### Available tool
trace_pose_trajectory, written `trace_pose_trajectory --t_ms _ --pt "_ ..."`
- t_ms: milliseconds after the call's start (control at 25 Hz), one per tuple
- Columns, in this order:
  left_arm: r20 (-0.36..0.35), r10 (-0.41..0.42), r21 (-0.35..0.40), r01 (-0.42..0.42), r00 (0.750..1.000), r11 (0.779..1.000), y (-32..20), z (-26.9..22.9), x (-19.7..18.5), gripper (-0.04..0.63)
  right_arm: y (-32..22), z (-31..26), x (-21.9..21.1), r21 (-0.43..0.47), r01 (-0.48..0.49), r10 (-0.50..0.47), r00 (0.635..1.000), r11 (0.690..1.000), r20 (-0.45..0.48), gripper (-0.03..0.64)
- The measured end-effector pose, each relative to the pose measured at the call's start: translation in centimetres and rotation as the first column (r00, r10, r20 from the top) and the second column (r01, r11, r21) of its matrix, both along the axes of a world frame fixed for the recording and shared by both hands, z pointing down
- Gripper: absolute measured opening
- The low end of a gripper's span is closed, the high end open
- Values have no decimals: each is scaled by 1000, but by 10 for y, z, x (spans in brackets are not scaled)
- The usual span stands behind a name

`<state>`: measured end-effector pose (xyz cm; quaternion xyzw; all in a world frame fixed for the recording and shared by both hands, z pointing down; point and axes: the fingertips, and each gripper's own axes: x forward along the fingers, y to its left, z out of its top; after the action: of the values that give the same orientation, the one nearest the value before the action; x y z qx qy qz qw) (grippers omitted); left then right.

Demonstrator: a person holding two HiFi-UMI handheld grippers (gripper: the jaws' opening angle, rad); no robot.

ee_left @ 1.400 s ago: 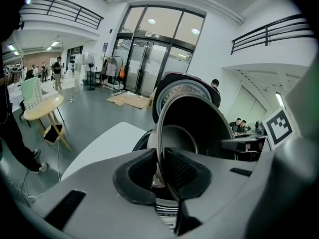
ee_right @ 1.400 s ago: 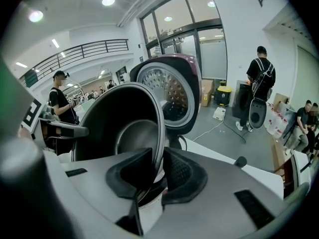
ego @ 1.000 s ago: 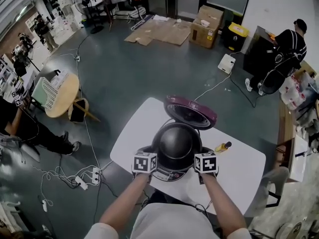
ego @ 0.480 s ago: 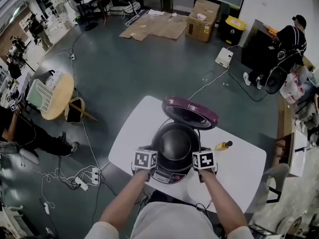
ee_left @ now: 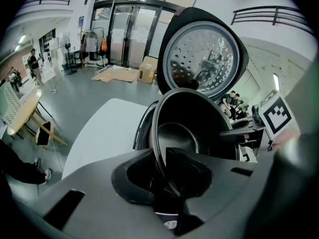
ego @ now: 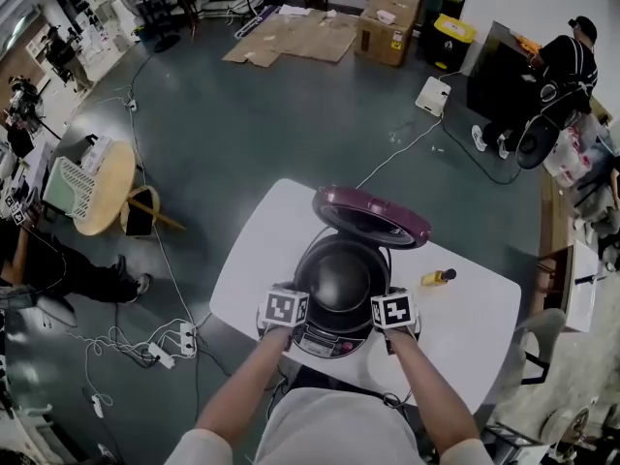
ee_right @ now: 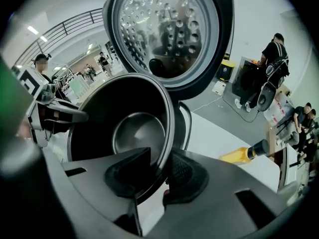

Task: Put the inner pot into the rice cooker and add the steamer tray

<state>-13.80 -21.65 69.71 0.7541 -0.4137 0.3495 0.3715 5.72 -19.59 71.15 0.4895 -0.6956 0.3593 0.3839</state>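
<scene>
- Pot (ego: 341, 274) is in my grip on both sides, hanging in the open mouth of the cooker (ego: 325, 339), dark bowl facing up.
- My left gripper (ego: 295, 296) is clamped on the pot's left rim. In the left gripper view, the jaws of the left gripper (ee_left: 162, 171) are narrowly parted, with the thin edge pinched between them.
- My right gripper (ego: 386, 298) has the opposite rim. In the right gripper view, the right gripper (ee_right: 162, 176) shows the same: one jaw inside the wall, one outside, closed onto the lip.
- From the left, the pot (ee_left: 189, 133) has its rim standing above the cooker's edge (ee_left: 142, 128). From the right, the pot (ee_right: 129, 128) shows its shiny round bottom, with the cooker wall (ee_right: 185, 118) just beside it.
- Lid (ego: 371, 216) is up, hinged back behind the pot. Its dimpled metal underside fills the top of both gripper views (ee_left: 204, 54) (ee_right: 164, 29).
- Cooker stands on the white table (ego: 465, 327), near my edge of it.
- A bottle (ego: 436, 278) of yellow liquid lies on the table to the cooker's right, apart from it, also seen from the right (ee_right: 246, 152).
- Farther off there's grey floor, a round wooden table (ego: 102, 187) to the left and a person (ego: 567, 66) at far right.
</scene>
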Motion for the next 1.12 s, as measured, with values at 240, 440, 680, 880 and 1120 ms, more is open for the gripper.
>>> trace_pose_trajectory --t_ms 240,440,680,880,1120 --pt "47 63 -18 -62 997 998 -3 15 2 87 3 14 0 -36 24 -24 1000 999 -19 109" --pt "151 128 -47 -123 980 991 1 35 -3 95 0 21 1 -45 44 -47 997 998 -62 114" --pt "142 203 -33 -201 969 979 -1 42 7 108 6 34 -1 -95 75 -84 992 993 -93 117" --pt "187 243 -21 -243 952 970 -2 44 9 123 0 31 -5 -70 118 -126 985 990 -121 123" --pt "204 239 -11 -242 949 970 -1 45 7 126 3 27 -3 -65 113 -123 976 991 -179 132"
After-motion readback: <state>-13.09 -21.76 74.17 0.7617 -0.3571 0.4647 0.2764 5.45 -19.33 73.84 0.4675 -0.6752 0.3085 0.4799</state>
